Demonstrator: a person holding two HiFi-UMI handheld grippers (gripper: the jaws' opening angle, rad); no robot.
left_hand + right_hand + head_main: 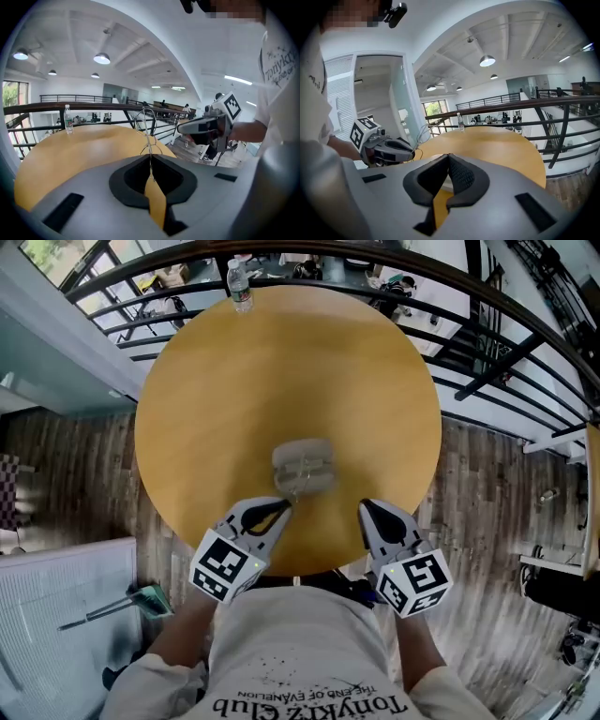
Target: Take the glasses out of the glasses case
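**Lifting the wire glasses clear of the case**

The left gripper (279, 509) has its jaws closed on the glasses (150, 145). In the left gripper view a thin metal part of the frame is pinched between the two pads, and the rest of the wire frame stands up above the jaw tips. The glasses case (302, 466), grey, lies on the round wooden bench (281, 362), on the side near the person and just in front of both grippers. From the head view I cannot tell if the frame is fully free of the case or if some part is touching it.

The right gripper (449, 159) is just beside the case on its right. Its jaw tips meet and there is nothing between them.

To do this step well, I think the left gripper should rise straight and slowly, because the frame is thin and held at only one narrow place, so it may turn or slip in the pads. The grip should be firm but not harder, as the wire may bend. If the case starts to lift together with the glasses, the right gripper is near enough to press it down. The water bottle (240, 285) at the far edge is well apart and makes no trouble
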